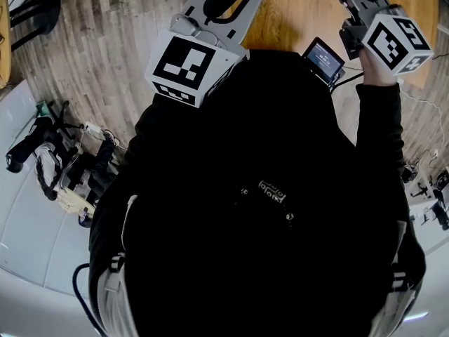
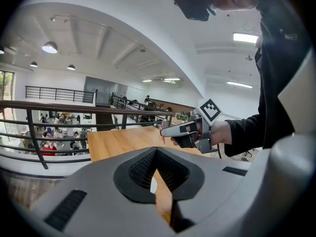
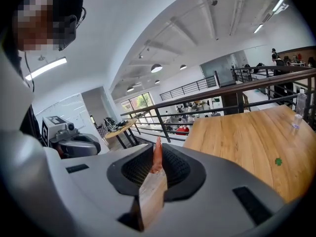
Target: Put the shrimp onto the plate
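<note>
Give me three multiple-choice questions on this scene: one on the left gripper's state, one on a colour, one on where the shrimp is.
1. The left gripper is: A) shut and empty B) wide open C) gripping a spoon
2. The table top is: A) black B) light wood C) blue
3. The shrimp is: A) on the table B) in the left gripper C) between the jaws of the right gripper

Answers: A, its pad tips meet with nothing between them; B, pale wood grain shows; C, the pink shrimp stands pinched there.
</note>
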